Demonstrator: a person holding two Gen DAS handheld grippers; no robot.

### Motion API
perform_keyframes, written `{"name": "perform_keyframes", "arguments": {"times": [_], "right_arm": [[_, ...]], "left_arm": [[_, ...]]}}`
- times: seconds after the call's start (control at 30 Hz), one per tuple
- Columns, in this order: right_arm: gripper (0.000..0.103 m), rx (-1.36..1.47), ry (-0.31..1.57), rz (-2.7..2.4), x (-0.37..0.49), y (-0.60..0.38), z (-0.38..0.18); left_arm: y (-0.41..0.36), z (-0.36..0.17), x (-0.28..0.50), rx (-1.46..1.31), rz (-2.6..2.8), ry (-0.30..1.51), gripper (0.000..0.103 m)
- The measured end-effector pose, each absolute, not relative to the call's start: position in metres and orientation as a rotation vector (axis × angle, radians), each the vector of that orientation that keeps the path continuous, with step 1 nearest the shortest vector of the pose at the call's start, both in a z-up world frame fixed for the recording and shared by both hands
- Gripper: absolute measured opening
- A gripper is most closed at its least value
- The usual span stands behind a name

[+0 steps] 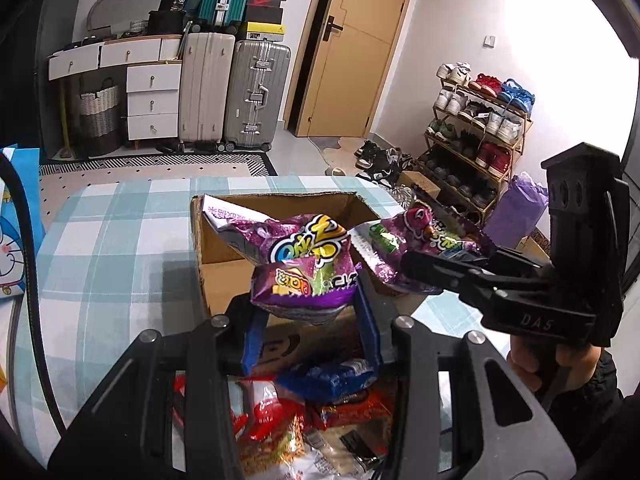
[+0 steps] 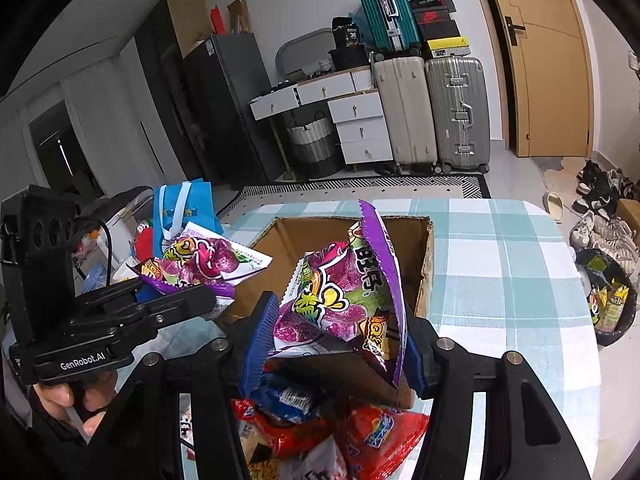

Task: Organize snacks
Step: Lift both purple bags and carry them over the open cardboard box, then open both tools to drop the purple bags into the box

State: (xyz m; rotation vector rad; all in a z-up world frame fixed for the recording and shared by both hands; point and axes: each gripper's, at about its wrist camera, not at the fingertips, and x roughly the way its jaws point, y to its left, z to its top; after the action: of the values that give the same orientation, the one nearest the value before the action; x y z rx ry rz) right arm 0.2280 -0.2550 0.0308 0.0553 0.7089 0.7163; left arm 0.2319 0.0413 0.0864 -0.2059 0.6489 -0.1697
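Two purple snack bags are up in the air over the open cardboard box (image 1: 224, 276), one per gripper. The left gripper (image 1: 310, 316) has its blue pads clamped on a purple bag (image 1: 308, 280) right above the box. The right gripper (image 2: 332, 340) pinches the other purple bag (image 2: 344, 296) the same way, held upright. More snacks, red packets (image 2: 376, 436) and a blue one (image 1: 332, 380), sit piled just below on the checked tablecloth (image 1: 116, 248).

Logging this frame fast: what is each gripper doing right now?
Left gripper: closed on a purple snack bag.
Right gripper: closed on another purple snack bag.
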Motion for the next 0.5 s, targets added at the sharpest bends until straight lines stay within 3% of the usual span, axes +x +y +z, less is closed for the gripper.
{"name": "perform_keyframes", "arguments": {"times": [0.5], "right_arm": [[0.056,0.012,0.742,0.707,0.254,-0.239,0.013]], "left_arm": [[0.037,0.062,0.274,-0.186,-0.163,0.705,0.037]]}}
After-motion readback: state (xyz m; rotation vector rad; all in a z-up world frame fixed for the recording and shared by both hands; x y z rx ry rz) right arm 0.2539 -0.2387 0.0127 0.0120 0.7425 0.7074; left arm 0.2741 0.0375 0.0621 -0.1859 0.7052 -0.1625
